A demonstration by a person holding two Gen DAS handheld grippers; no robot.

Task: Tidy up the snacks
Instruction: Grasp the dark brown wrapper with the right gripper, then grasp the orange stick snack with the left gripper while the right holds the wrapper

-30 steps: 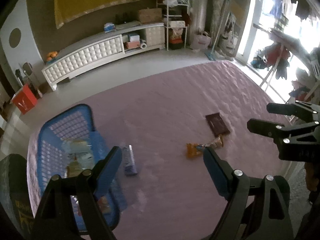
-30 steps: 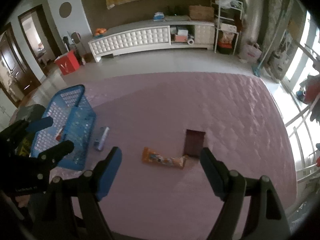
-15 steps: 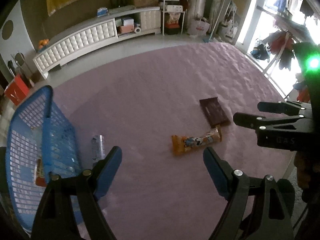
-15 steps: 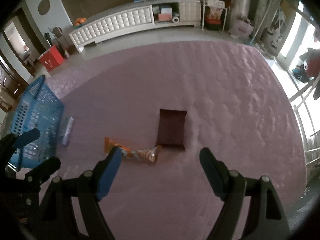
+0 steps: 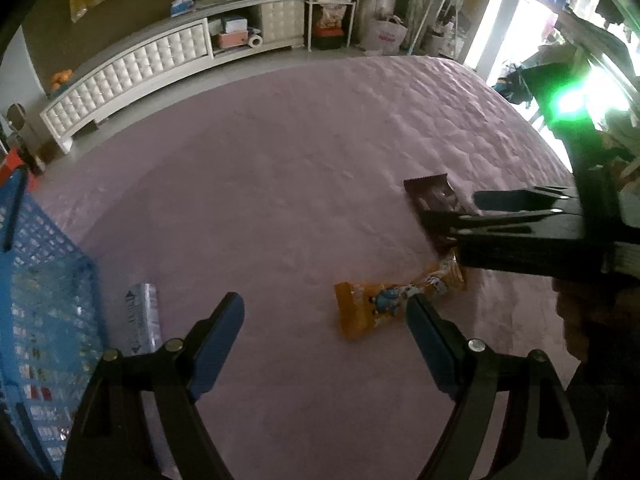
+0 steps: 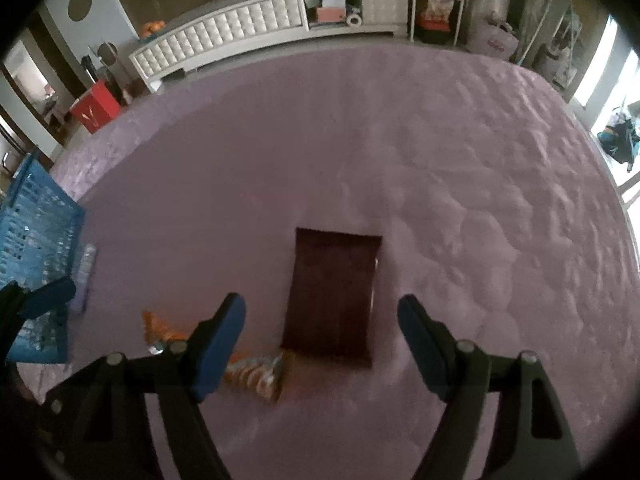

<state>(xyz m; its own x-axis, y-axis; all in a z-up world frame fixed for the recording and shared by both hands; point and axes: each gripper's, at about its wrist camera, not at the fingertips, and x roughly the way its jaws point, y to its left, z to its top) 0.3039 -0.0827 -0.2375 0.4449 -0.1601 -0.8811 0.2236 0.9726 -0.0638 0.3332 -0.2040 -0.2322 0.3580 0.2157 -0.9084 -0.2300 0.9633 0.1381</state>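
Partly done, judging by how things lie. Blue basket (image 5: 44, 312) at the left edge of the pink quilted bedspread (image 5: 280, 168) already holding some packets, blurred through the mesh. Three snacks not yet in: a silver wrapped bar (image 5: 142, 318) just beside the basket wall, an orange snack packet (image 5: 394, 300) mid-bed, and a dark brown packet (image 6: 334, 294) touching the orange packet's far end. Left gripper (image 5: 324, 334) with fingers spread wide and empty, poised over bare cover between the silver bar and the orange packet. Right gripper (image 6: 320, 330) just narrowing a little yet open, nothing pressed, the brown packet lying below and between the fingers. Likely next: picking up that brown packet, then the other two.
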